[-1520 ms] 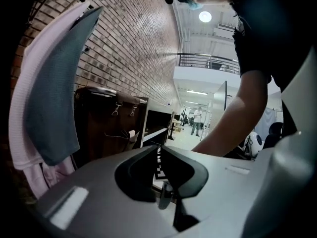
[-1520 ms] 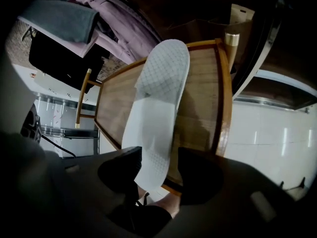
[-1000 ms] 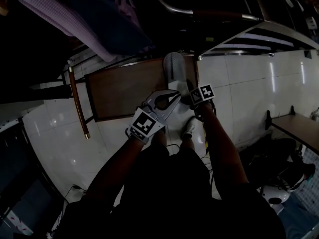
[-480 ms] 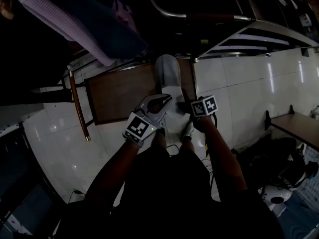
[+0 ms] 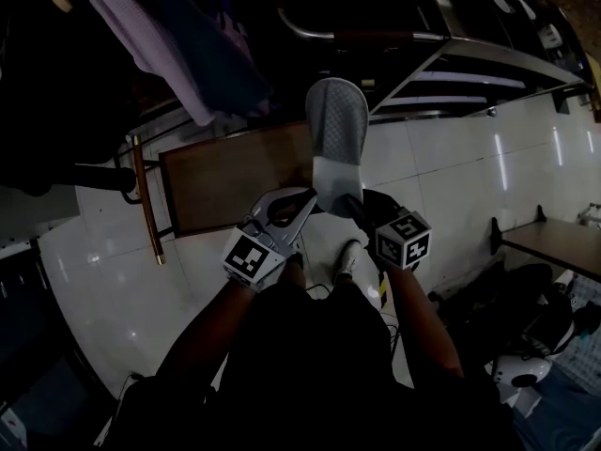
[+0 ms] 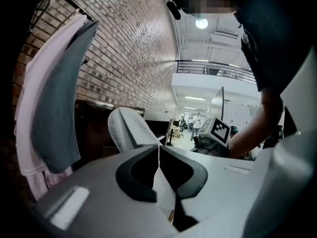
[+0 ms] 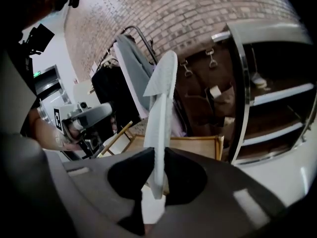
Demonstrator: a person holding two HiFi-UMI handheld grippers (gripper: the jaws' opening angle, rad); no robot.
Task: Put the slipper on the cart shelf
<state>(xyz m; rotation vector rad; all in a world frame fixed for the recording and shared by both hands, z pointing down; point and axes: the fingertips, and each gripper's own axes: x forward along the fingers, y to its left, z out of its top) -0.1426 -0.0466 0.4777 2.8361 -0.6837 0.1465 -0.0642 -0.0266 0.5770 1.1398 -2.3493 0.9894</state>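
The right gripper [image 5: 357, 209] has just been closing its jaws, and they now pinch the heel end of the pale slipper [image 5: 335, 134] narrowly. It holds the slipper up on edge, toe pointing away from the person, to the left of the cart [image 7: 241, 83] and not yet over any of its shelves. The left gripper [image 5: 299, 200] sits on the far side of the slipper from the cart, jaws drawn together tip to tip with nothing clearly caught between them. This looks like the carrying step: the slipper is held in the air but not yet delivered. The next move, I'd judge, calls for swinging the slipper across to the cart, levelling it over an open shelf, then opening the jaws.
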